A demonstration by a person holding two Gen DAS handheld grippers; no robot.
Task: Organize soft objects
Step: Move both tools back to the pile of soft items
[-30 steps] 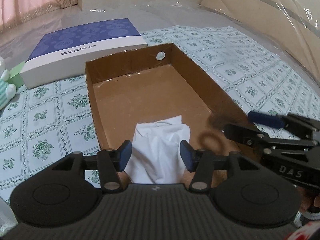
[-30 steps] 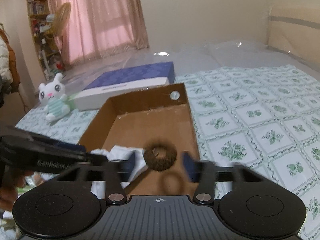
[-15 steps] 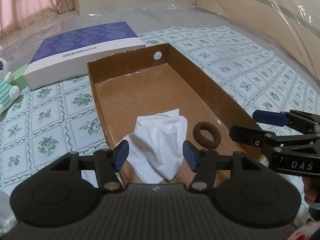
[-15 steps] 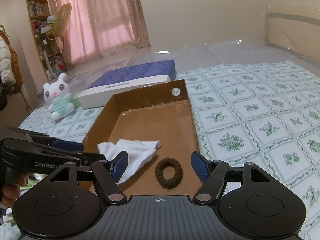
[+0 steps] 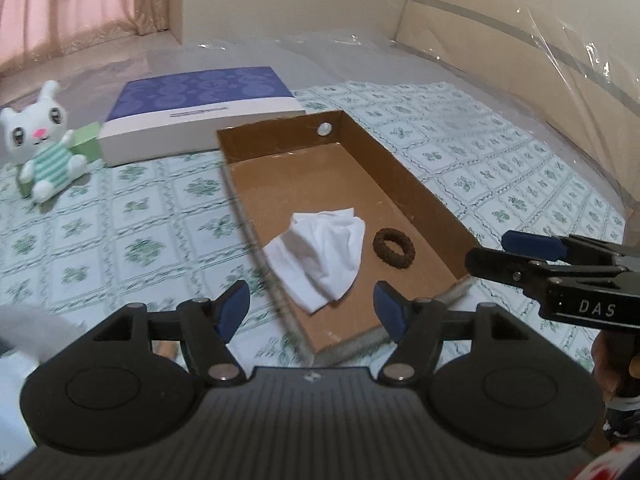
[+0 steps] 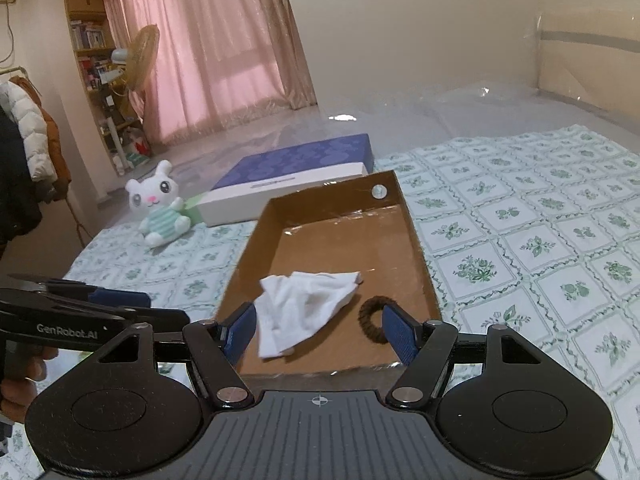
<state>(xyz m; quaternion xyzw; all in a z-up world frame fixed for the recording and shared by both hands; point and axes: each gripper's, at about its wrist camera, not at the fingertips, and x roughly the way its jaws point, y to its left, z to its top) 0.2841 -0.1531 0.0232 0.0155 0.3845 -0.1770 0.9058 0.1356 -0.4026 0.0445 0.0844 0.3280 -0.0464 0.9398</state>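
A crumpled white cloth (image 5: 324, 252) and a brown knitted hair tie (image 5: 394, 248) lie side by side, close but apart, on the floor of a shallow cardboard box (image 5: 404, 172) set on a bed spread with a green floral-print sheet (image 5: 132, 216). Both pairs of tongs hover over the box's near end, empty: the left tongs (image 5: 311, 312), whose jaws have just been opening, stand spread with nothing between the blue pads, and the right tongs (image 6: 319, 330) are likewise held wide. From the left wrist the right tool comes in at the edge, lettered "DAS", with fingers (image 5: 604, 364) curled round its grip; from the right wrist the left tool bears "GenRobot.AI". Only the right view takes in the room beyond: pink curtains (image 6: 208, 48), a bookshelf (image 6: 90, 36), a standing fan (image 6: 140, 60) and coats on a rack (image 6: 32, 132). A white plush rabbit in a green striped top (image 6: 160, 210) sits beside a flat blue-and-white gift box (image 6: 296, 174), whose printed line is too small to read.
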